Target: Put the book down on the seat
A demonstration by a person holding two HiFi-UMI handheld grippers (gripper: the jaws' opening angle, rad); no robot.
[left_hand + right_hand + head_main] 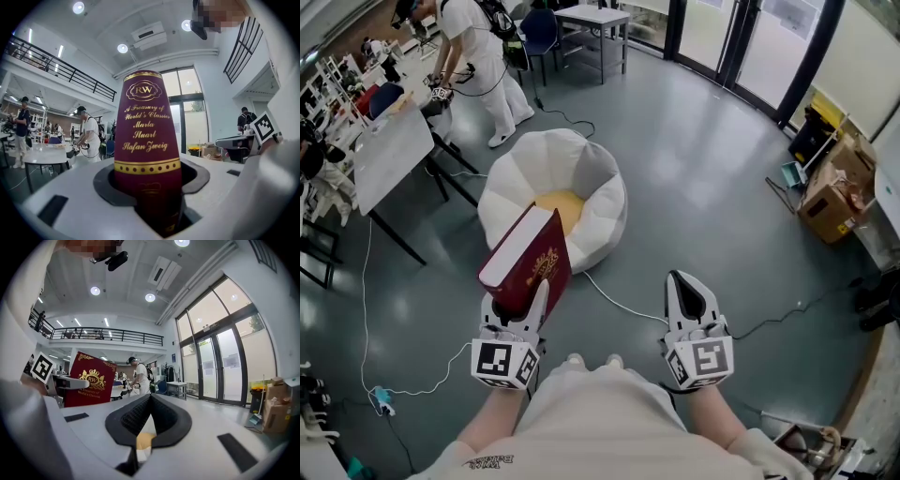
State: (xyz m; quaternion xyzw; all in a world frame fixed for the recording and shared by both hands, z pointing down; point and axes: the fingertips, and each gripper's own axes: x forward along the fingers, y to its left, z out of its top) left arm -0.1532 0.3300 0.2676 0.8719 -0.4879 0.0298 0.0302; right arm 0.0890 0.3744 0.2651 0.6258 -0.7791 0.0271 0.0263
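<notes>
A thick maroon book [530,258] with gold lettering stands upright in my left gripper [530,298], which is shut on its lower end. In the left gripper view the book's spine [145,136] rises from between the jaws of the left gripper [151,190]. Just beyond the book on the floor sits the seat [595,178], a white bean bag with a yellow cushion [562,206] in its hollow. My right gripper [684,281] hangs to the right of the book, shut and empty. The right gripper view shows that gripper [150,399] and the book [89,380] at its left.
A person in white [483,56] stands at a table [389,150] at the far left. A white cable [623,307] runs over the grey floor in front of the seat. Cardboard boxes [834,192] lie at the right, a small table [595,19] and glass doors at the back.
</notes>
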